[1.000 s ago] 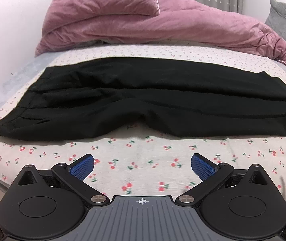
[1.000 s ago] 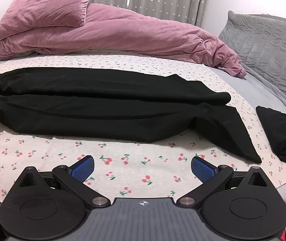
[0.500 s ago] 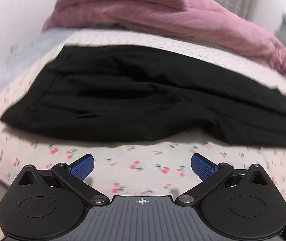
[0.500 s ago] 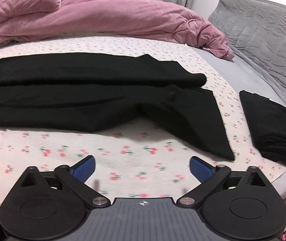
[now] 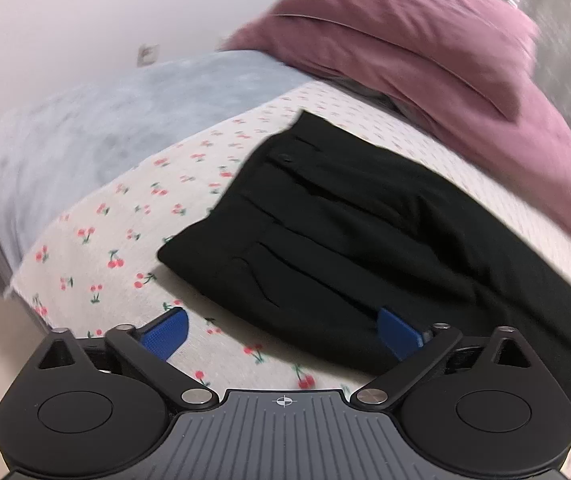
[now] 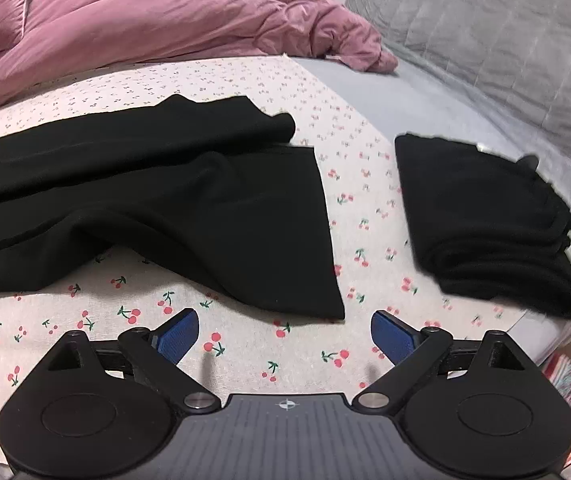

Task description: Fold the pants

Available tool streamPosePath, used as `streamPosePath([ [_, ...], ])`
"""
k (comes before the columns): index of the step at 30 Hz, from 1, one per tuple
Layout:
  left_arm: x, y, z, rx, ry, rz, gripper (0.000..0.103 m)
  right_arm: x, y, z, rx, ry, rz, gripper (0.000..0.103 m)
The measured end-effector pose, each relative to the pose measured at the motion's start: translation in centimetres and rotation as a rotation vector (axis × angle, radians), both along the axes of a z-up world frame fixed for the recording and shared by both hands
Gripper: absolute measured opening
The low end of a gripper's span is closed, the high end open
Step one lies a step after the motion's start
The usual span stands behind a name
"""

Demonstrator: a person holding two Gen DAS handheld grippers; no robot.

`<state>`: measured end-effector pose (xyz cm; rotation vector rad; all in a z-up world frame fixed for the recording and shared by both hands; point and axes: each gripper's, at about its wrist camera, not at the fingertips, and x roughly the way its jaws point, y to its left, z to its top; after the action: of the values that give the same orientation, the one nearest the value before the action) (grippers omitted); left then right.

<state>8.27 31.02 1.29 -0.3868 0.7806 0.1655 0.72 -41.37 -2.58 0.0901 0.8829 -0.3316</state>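
Black pants lie flat across the cherry-print sheet. The left wrist view shows their waistband end (image 5: 317,216) with pleats. The right wrist view shows the leg ends (image 6: 213,200), the near leg's hem angled toward me. My left gripper (image 5: 281,334) is open and empty, low over the sheet at the waistband's near corner, its right pad over the black cloth. My right gripper (image 6: 283,334) is open and empty, just short of the near leg's hem corner.
A folded stack of black garments (image 6: 489,220) lies right of the leg ends. A pink duvet (image 6: 157,24) and pillow (image 5: 405,28) lie behind the pants. A grey quilted headboard (image 6: 505,32) is far right. The bed edge (image 5: 17,292) drops off at left.
Both grippers moved outward and closer to the bed: the left toward the waistband end, the right toward the leg hems. Both stayed open. The pants have not moved.
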Motion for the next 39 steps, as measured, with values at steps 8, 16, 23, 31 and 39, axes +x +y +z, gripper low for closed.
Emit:
streamPosePath([
  [8, 2.1, 2.1, -2.7, -0.161, 0.047, 0.123, 0.062, -0.3, -2.2, -0.4, 0.125, -0.006, -0.053, 0.087],
  [16, 2.2, 3.3, -3.6, -0.230, 0.028, 0.177, 0.019, 0.1, -7.8, -1.8, 0.300, -0.050, -0.210, 0.087],
  [23, 2.7, 3.9, -4.0, -0.242, 0.029, 0.172, 0.000, 2.4, -7.6, -2.5, 0.265, -0.066, -0.180, 0.029],
  [31, 1.6, 4.2, -1.0, -0.120, -0.052, 0.128, 0.000, 1.3, -10.7, 0.6, 0.249, -0.139, -0.215, 0.002],
  [39, 0.6, 6.0, -1.0, -0.129, -0.021, 0.082, 0.002, -1.1, -10.9, 0.8, 0.241, -0.154, -0.191, 0.002],
])
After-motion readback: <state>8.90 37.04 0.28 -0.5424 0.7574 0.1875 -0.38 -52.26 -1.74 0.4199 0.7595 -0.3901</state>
